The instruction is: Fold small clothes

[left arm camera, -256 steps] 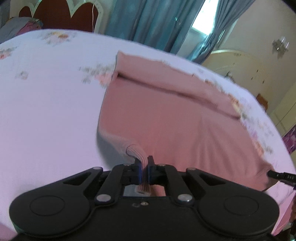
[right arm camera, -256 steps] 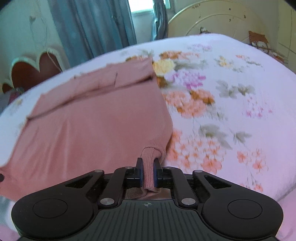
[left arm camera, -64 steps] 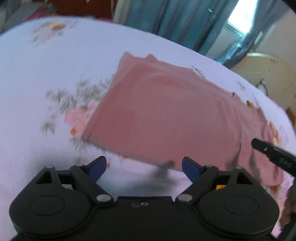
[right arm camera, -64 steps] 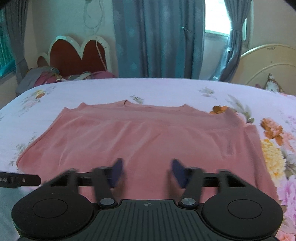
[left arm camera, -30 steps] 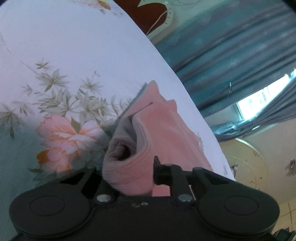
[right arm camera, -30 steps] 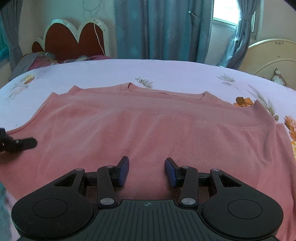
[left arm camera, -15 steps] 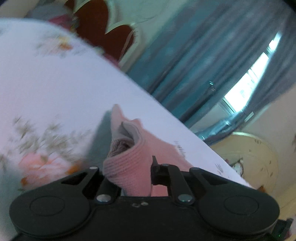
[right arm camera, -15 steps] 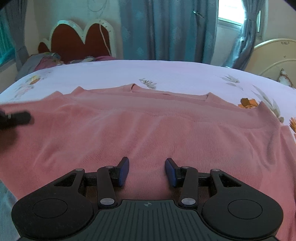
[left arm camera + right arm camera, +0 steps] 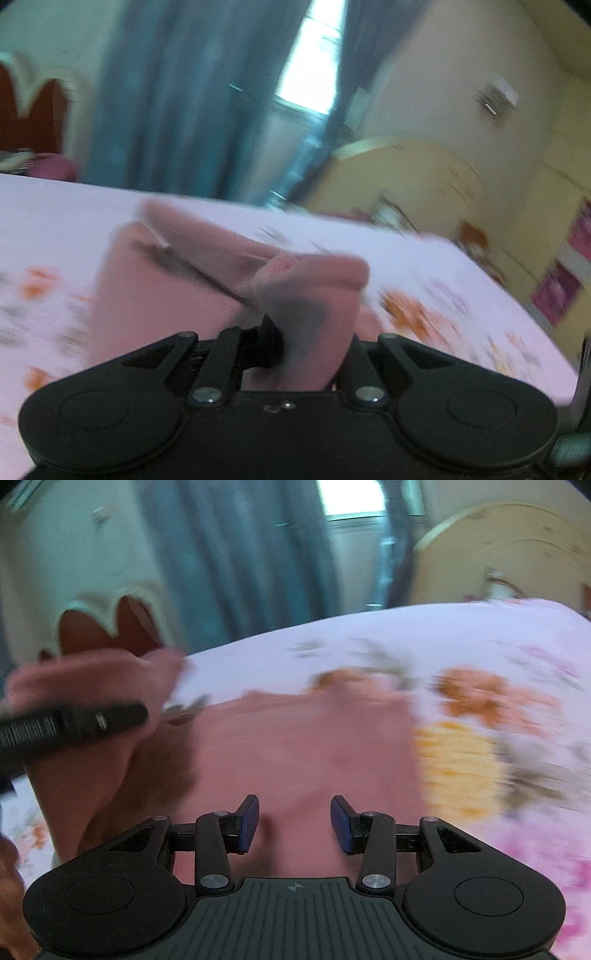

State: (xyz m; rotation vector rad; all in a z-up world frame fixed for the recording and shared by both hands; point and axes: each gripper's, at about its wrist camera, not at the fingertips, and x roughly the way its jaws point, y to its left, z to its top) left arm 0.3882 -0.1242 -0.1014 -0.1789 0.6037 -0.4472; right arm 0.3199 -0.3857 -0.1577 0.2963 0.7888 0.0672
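My left hand-held gripper (image 9: 295,343) pinches a bunched edge of the pink garment (image 9: 303,746), lifted above the flowered bed (image 9: 480,657); the rest lies flat there. My right hand-held gripper (image 9: 294,823) hangs spread over the cloth, gripping nothing. Blue curtains (image 9: 177,96) and a cream headboard (image 9: 517,554) stand beyond, blurred.

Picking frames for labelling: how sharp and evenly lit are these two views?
Left wrist view: motion-smeared, window blown out, pink garment soft, left gripper body crisp. Right wrist view: bedsheet flowers streaked, right gripper sharp, curved fisheye edges.
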